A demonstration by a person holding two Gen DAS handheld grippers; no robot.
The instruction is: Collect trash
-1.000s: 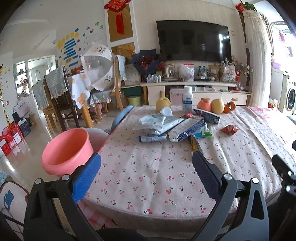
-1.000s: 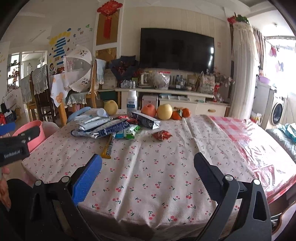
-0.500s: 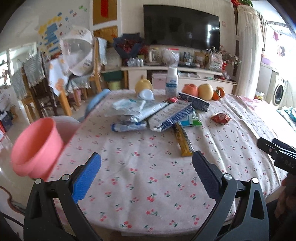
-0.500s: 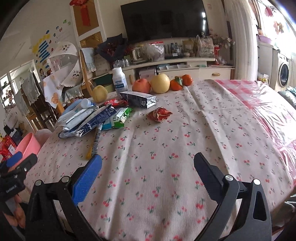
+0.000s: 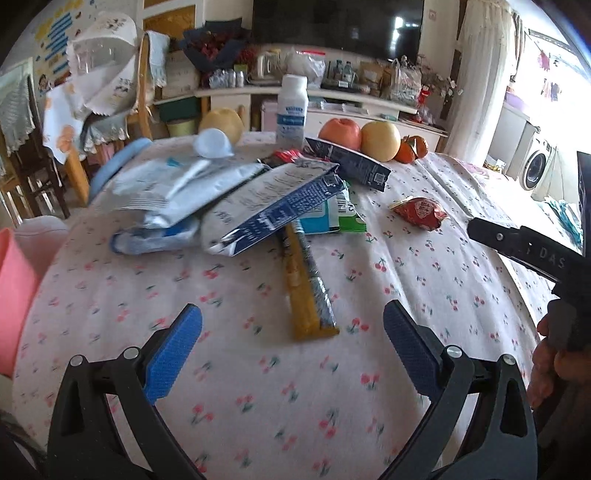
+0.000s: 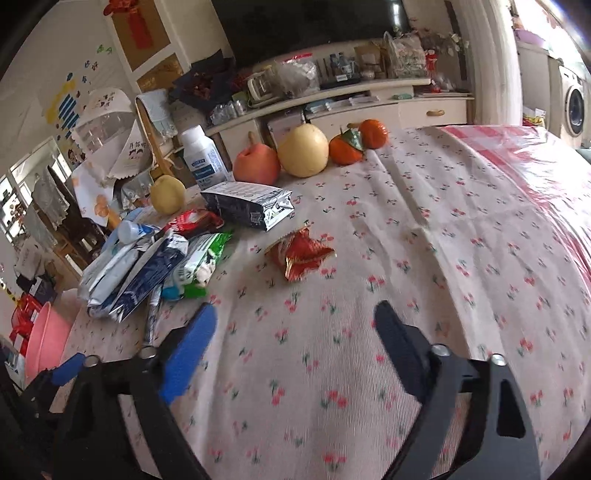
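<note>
Your left gripper [image 5: 291,325] hangs over the near part of the table with its ribbed blue pads spread wide and nothing between them; your right gripper [image 6: 295,317] has its jaws closing, also on nothing, only cloth showing between the pads. Under both lies a soft, finely ribbed tablecloth [image 6: 369,369] printed with small cherries, slightly creased, with plenty of bare cloth in front of each tool. Just beyond your left pads lies a long, flat yellow wrapper [image 5: 303,295] with a silvery strip, its far end tucked under a pile of crinkled foil bags [image 5: 236,199] in blue, silver and green. To the right of the pile, apart from it, sits a small crumpled red wrapper [image 6: 301,253], shiny and gold-edged, ahead of your right gripper. Behind it lies a dark boxy foil pack [image 6: 247,205]. Farther back stand a white plastic bottle [image 5: 292,109] and a row of round, smooth fruit [image 6: 303,155]. The table's left edge curves away, with a pink plastic bucket [image 6: 44,339] below it. On the far right the cloth gives way to a glossy red checked cover [image 6: 517,147]. Beyond are a cluttered low cabinet [image 6: 406,99] and a dark television [image 5: 340,26].
</note>
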